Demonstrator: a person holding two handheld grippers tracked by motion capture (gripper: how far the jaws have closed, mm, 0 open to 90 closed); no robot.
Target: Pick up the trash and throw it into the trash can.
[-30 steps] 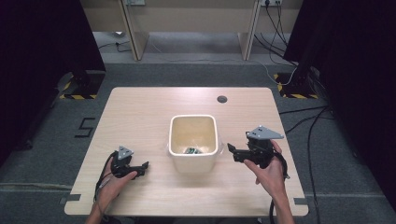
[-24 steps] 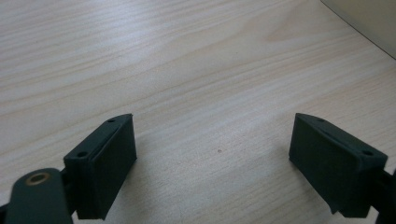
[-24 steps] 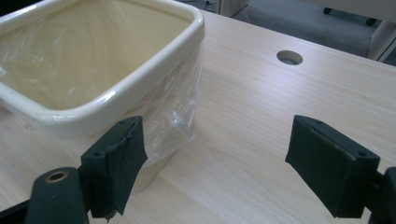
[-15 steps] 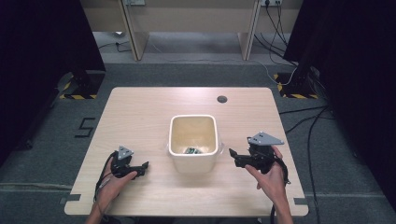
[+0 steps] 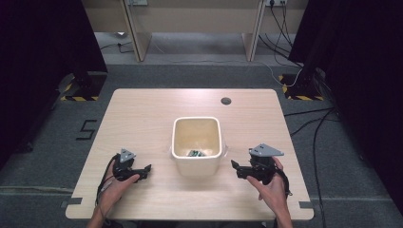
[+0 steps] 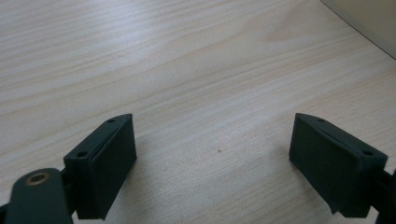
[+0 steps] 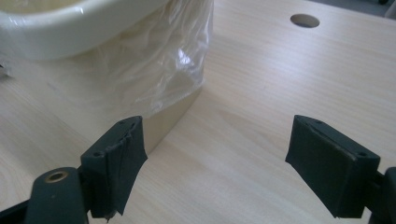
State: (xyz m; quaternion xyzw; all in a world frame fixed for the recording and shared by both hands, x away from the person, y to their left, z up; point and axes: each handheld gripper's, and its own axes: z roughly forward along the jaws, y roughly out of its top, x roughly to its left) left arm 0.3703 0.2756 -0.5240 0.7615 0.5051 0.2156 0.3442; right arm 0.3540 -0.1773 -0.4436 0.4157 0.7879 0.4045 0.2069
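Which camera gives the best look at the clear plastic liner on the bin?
The right gripper view: the plastic liner hangs crinkled and glossy over the cream bin. The high view shows just its edge at the rim; the left gripper view catches a bare corner of the bin.

Even overhead light, dark room edges, soft shadows, glare on plastic liner (image 7: 159, 60)

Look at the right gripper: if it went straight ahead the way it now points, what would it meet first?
Probably the cream bin: the right gripper, open and empty, points across bare table with the bin's plastic-lined wall ahead on its left-jaw side. Depth is unclear; it might only graze it.
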